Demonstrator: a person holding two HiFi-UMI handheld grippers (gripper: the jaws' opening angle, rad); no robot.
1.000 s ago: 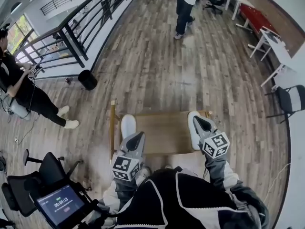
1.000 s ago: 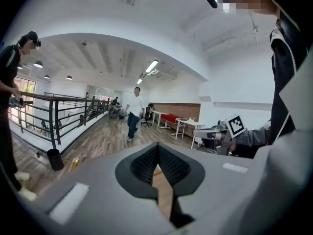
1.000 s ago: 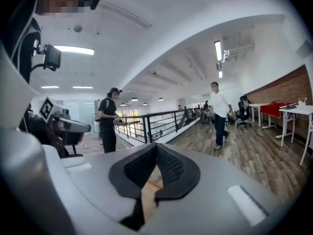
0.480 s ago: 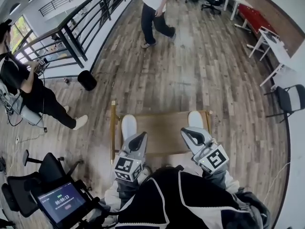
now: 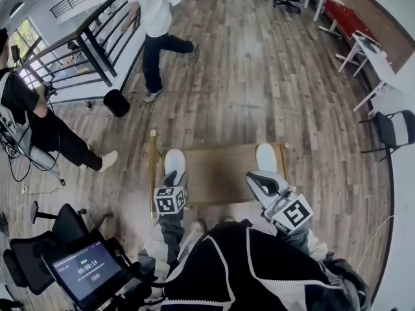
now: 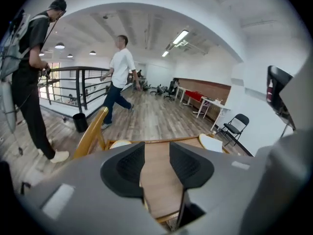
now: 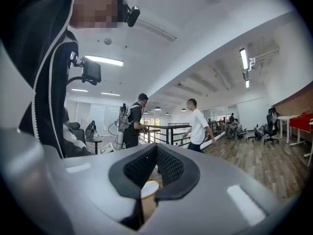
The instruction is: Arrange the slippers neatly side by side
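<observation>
Two white slippers lie on a low wooden table (image 5: 220,173), far apart: one at its left end (image 5: 174,162), one at its right end (image 5: 266,156). My left gripper (image 5: 174,177) hangs just behind the left slipper. Its jaws have just been opening and stand open with nothing between them. In the left gripper view (image 6: 156,152) the bare tabletop shows through the gap, the left slipper (image 6: 120,143) and the right slipper (image 6: 215,142) to either side. My right gripper (image 5: 255,179) is shut and empty, near the right slipper, pointing level (image 7: 155,152).
A wooden rail (image 5: 153,167) stands along the table's left edge. A person in white (image 5: 155,18) walks across the floor beyond. Another person (image 5: 26,122) stands at the left by a railing (image 5: 84,50) and a black bin (image 5: 117,102). A folding chair (image 5: 395,131) is at the right.
My left gripper has dropped forward to the left slipper and its jaws have parted. The right gripper drew back from the right slipper earlier, then held still. The person in white walked left.
</observation>
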